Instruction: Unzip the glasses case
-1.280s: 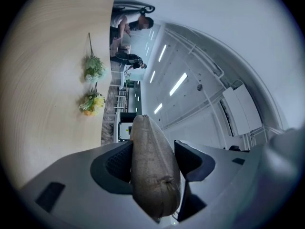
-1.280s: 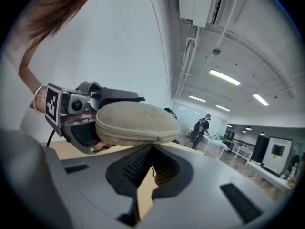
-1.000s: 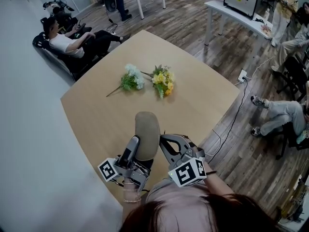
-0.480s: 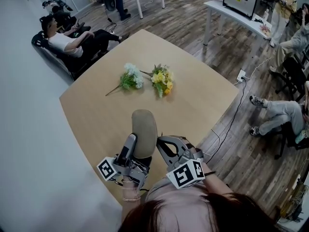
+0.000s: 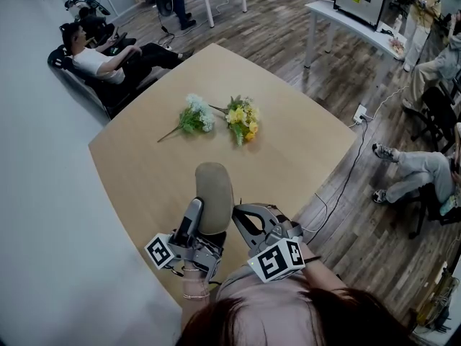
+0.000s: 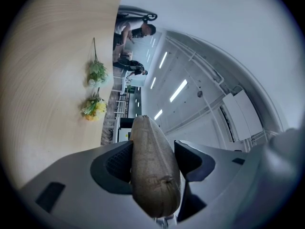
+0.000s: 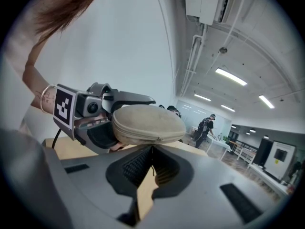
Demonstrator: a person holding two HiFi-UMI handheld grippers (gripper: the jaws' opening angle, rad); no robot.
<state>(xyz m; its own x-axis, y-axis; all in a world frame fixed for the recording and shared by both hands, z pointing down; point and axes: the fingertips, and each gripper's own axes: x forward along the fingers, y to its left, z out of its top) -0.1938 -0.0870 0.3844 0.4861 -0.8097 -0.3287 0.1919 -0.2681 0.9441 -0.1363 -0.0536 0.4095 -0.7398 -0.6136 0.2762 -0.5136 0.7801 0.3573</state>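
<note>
A beige fabric glasses case [image 5: 214,189] is held up over the near part of the wooden table [image 5: 144,164]. My left gripper [image 5: 205,225] is shut on its near end, one pad pressing each flat side, as the left gripper view shows at the case [image 6: 152,175]. In the right gripper view the case [image 7: 147,123] lies sideways with its zipper seam facing me. My right gripper [image 7: 152,149] is shut just under that seam, with a thin dark strand of the zipper pull between its pads. From above, the right gripper [image 5: 236,213] touches the case's right side.
Two small flower bunches, white-green [image 5: 196,117] and yellow [image 5: 241,117], lie in the middle of the table. A person [image 5: 101,56] sits beyond the far left corner, and others sit at the right [image 5: 421,168]. A power strip [image 5: 362,112] and its cable lie on the floor.
</note>
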